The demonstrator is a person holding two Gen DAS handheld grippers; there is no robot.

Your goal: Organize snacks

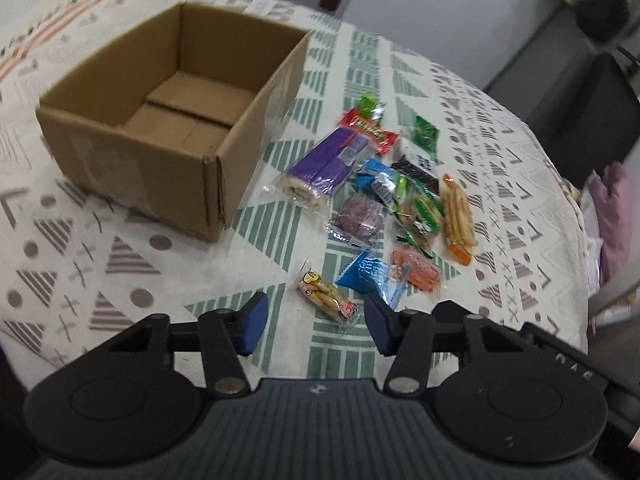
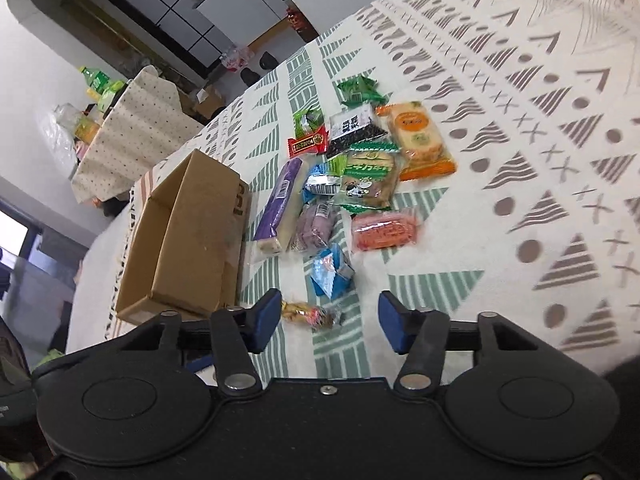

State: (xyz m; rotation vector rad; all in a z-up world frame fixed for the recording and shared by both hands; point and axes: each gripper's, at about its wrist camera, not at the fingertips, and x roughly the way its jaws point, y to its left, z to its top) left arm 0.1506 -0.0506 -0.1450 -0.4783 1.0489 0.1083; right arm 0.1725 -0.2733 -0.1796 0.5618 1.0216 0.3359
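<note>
Both the left tongs (image 1: pixel 316 322) and the right tongs (image 2: pixel 327 322) stand apart with nothing between them, hovering over the patterned desk (image 1: pixel 120 264). Just ahead of each lies a small clear biscuit packet (image 1: pixel 326 295), with the heap of snacks (image 1: pixel 400 196) beyond. The open cardboard box (image 1: pixel 168 120) sits ahead to their left, beside the heap.

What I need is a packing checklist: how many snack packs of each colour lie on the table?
Green packs: 3
Purple packs: 2
Blue packs: 2
Red packs: 2
Orange pack: 1
Black pack: 1
Yellow pack: 1
Total: 12
</note>
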